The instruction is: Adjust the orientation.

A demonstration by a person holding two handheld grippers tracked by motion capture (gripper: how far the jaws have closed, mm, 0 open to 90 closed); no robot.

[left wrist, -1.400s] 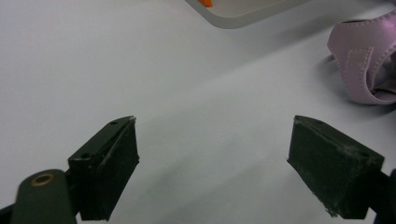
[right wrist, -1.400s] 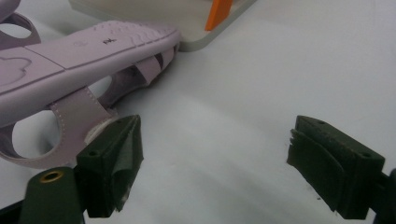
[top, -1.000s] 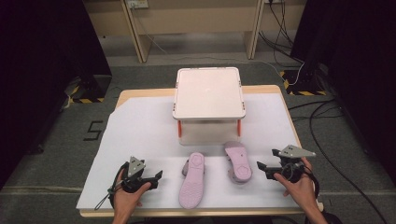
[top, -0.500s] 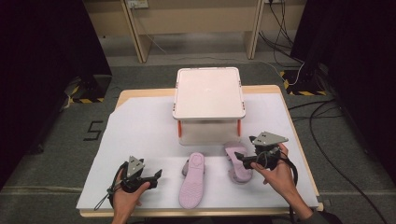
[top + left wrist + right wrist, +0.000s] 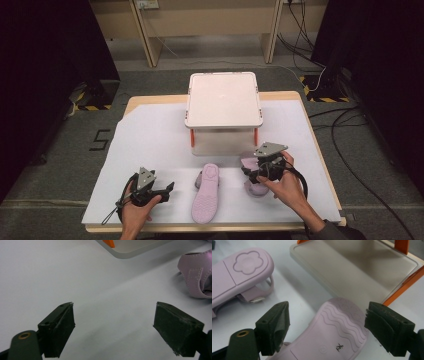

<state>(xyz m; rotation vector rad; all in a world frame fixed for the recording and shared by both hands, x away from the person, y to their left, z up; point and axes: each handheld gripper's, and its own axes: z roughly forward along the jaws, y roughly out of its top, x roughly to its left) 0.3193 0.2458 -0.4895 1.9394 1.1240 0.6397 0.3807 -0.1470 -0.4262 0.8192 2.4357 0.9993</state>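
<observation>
At the left of the high view the left gripper (image 5: 167, 188) rests low over the white sheet (image 5: 150, 145) near the table's front edge, its jaws spread wide with nothing between them; the left gripper view shows bare sheet in the gap and a strap of the left sandal (image 5: 197, 275) off to one side, so this hand seems parked out of the way while the other works. Next along, the left sandal (image 5: 205, 195) lies sole-up, toe toward the person, flower emblem showing at its heel. Behind it stands the small two-tier rack (image 5: 223, 97), orange posts holding a pale top shelf over a lower tray, probably where the pair is meant to go. Farther right, the right gripper (image 5: 246, 171) hovers just above the right sandal (image 5: 257, 187), which also lies sole-up just in front of the rack. In the right gripper view its jaws stand wide on either side of that sandal's wavy-treaded end (image 5: 342, 322), not touching it, apparently lined up to close across the sole's width.
</observation>
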